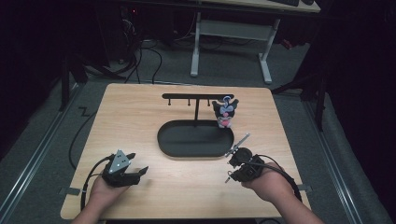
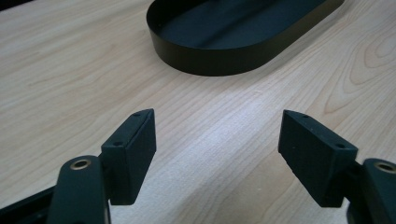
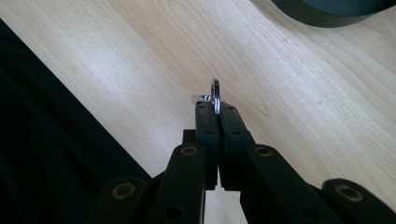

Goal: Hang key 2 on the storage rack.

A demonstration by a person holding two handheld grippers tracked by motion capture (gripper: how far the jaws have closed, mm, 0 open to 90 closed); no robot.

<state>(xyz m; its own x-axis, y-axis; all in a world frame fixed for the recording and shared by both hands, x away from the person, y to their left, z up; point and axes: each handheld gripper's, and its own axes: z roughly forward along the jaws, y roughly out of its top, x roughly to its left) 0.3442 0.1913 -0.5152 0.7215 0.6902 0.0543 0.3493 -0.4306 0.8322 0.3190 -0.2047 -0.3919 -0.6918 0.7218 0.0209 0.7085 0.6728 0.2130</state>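
Silver key ring (image 3: 215,95) pinched between pressed-together jaws of right gripper (image 3: 217,108), held over pale wooden table (image 1: 140,116) near its right front edge, just off the rim of black oval tray (image 1: 194,139); left gripper (image 2: 217,140) low over bare wood near the table's left front, jaws spread wide, gripping nothing; black hanger stand (image 1: 196,100) rising from the tray's far side, small plush toy (image 1: 225,113) hanging beside its right end
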